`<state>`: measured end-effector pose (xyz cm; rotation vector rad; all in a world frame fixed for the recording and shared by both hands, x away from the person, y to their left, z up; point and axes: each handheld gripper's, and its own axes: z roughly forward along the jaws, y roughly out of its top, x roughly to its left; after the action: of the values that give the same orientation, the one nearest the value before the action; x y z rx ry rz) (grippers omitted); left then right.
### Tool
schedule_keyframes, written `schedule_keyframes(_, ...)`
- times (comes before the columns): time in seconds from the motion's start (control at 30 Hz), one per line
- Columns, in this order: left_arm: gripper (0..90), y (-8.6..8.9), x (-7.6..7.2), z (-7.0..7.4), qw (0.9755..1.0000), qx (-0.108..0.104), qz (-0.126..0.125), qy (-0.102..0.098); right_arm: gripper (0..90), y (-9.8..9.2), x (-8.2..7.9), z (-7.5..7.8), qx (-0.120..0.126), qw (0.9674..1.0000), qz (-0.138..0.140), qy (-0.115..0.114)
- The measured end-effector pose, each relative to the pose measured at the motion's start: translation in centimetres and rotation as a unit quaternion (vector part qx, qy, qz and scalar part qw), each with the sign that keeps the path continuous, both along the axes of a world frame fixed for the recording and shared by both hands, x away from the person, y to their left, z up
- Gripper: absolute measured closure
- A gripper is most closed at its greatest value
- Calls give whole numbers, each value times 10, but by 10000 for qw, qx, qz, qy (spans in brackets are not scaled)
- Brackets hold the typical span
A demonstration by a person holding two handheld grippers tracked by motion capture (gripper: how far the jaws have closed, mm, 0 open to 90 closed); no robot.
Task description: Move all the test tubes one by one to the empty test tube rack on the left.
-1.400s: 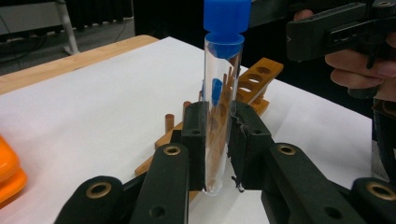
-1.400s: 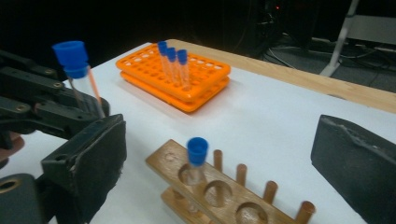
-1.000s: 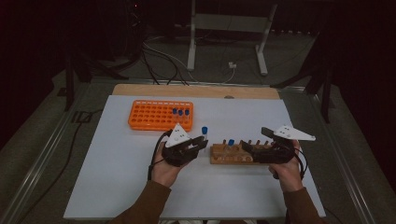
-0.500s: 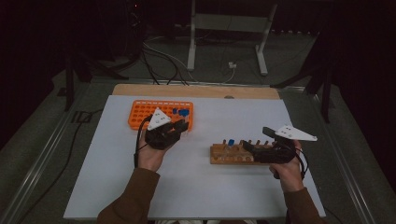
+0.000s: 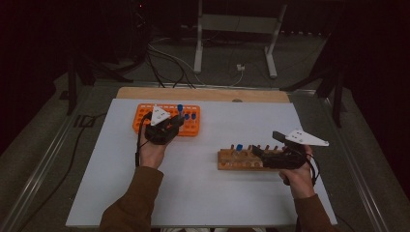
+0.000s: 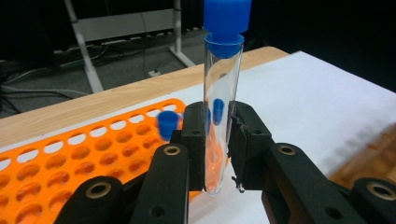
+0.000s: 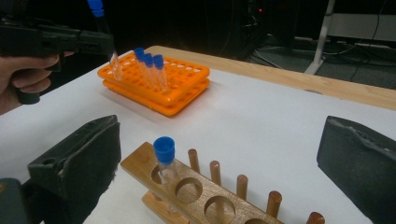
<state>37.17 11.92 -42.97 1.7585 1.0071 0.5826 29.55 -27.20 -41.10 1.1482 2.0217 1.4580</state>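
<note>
Between the fingers of the left gripper: one clear glass test tube with a blue cap, upright, clamped low on its barrel so that the cap and most of the length stand clear above the pads. This grip probably leaves the rounded base free below the fingers for lowering into a hole. The tube appears empty; its wall is transparent, and the orange beyond shows through it.

Just beyond and below those fingers: an orange plastic tube rack pierced with many round holes, with three more blue-capped tubes already standing together near one end. The held tube hangs over the rack's near edge, apparently on its way in.

Between the wide-open, empty fingers of the right gripper: a wooden peg rack with a row of larger holes, one blue-capped tube left standing at its end. The open fingers flank the wooden rack, most likely to steady it or to take the next tube.

Under everything: a white tabletop with a wooden strip along its far edge.
</note>
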Motion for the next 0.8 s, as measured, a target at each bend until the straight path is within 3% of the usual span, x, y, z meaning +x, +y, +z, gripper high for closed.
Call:
schedule_keyframes(0.23,782,6,11,-3,9992,-69,383,-56,0,1,0,-1,-14,10000,-9,14)
schedule_keyframes(0.5,782,10,22,-11,9969,7,781,8,0,1,0,0,-20,10000,-4,-13)
schedule_keyframes(0.8,782,7,33,-23,9955,96,934,99,0,2,-1,0,-55,10000,8,-53)
